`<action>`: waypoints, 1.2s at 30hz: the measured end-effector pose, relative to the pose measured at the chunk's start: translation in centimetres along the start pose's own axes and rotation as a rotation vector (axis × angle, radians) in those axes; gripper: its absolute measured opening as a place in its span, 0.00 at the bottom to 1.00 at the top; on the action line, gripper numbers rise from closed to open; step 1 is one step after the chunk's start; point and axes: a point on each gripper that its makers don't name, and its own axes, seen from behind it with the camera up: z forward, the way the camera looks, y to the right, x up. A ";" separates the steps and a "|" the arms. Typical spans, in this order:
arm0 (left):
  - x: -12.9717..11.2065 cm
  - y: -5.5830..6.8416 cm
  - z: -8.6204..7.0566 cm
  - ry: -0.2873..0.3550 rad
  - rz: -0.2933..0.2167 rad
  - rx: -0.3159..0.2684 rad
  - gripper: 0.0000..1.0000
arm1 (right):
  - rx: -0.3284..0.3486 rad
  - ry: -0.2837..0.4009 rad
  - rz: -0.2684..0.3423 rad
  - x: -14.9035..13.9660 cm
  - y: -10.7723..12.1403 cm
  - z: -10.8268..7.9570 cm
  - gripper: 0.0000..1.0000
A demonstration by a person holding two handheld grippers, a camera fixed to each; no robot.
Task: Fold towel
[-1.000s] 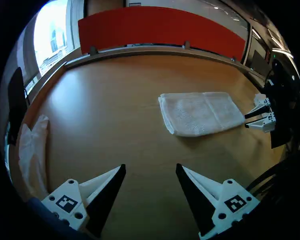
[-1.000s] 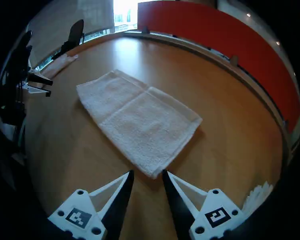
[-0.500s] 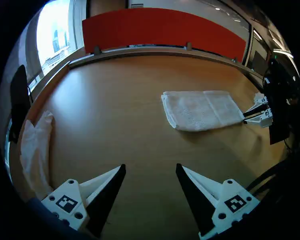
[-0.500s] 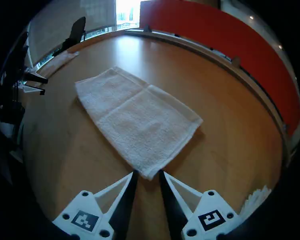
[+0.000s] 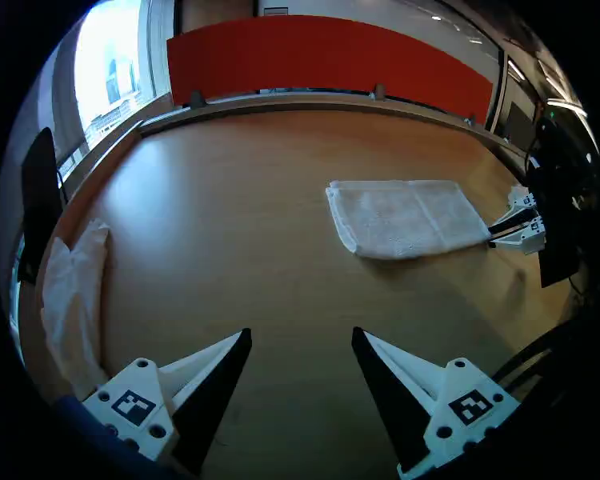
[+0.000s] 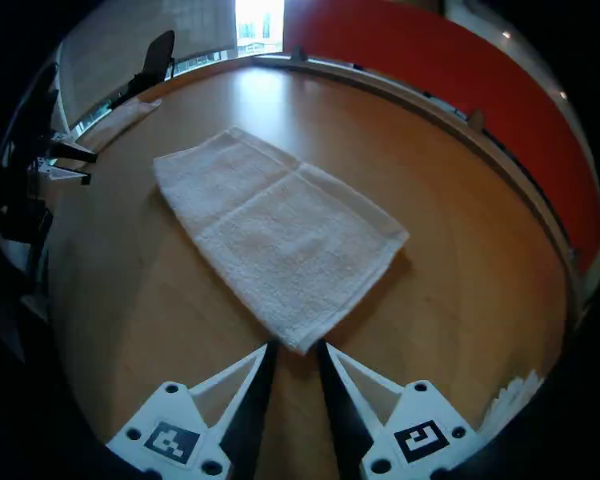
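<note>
Towel [image 6: 276, 240] lying folded on tabletop [image 6: 460, 264]; right gripper [image 6: 296, 346] fingers narrow, flanking near corner, grip unclear; left gripper [image 5: 300, 332] fingers standing wide.

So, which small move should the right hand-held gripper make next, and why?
Probably it should close. The right hand-held gripper has the near corner of the towel between its fingertips, but the jaws stand a little apart, so nothing looks pinched yet. The left hand-held gripper is open over the table, far from the towel, so it cannot help now.
</note>
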 end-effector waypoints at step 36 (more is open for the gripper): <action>-0.4 -0.8 -1.0 0.053 -0.023 0.030 0.93 | -0.037 0.101 -0.024 4.8 0.3 -1.9 0.04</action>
